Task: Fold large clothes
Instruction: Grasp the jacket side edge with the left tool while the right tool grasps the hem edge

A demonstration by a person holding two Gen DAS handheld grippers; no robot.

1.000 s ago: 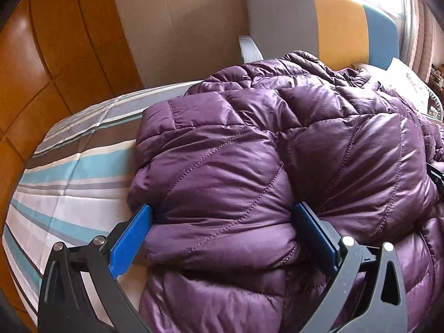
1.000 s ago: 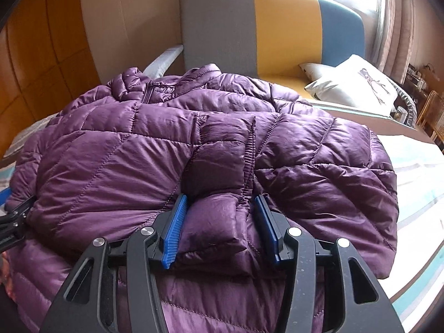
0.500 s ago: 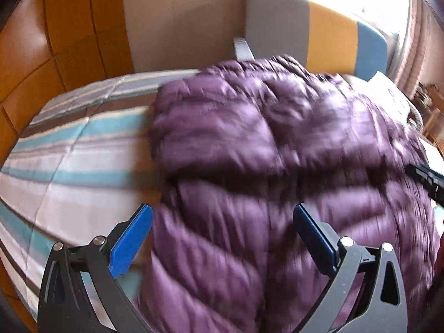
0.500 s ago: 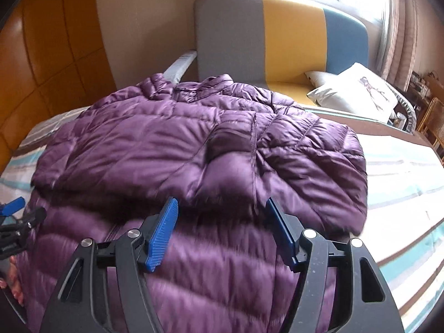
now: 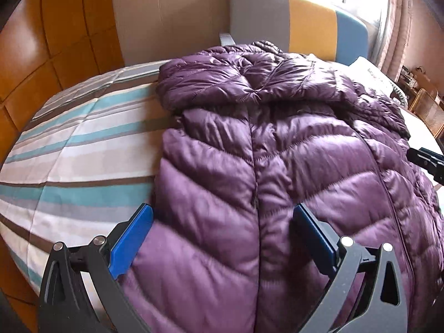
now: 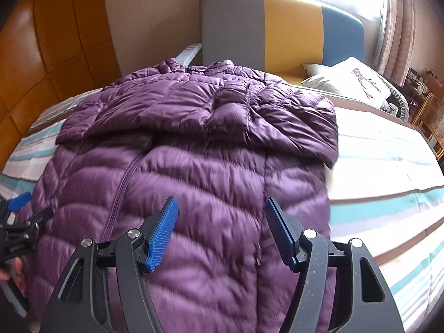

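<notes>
Both tools, left [image 5: 222, 238] and right [image 6: 220, 233], hang wide apart and unladen above the jacket [image 5: 277, 166]; bedspread [image 5: 83, 144] lies bare leftward.

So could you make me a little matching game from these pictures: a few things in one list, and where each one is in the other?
Things:
1. purple puffer jacket
2. white pillow
3. right gripper
4. striped bedspread

Places:
A. by the grey, yellow and blue headboard
B. open, above the jacket's lower part
C. lying on the bed, its far part folded over
D. under the jacket

Pairs: 1-C, 2-A, 3-B, 4-D
</notes>
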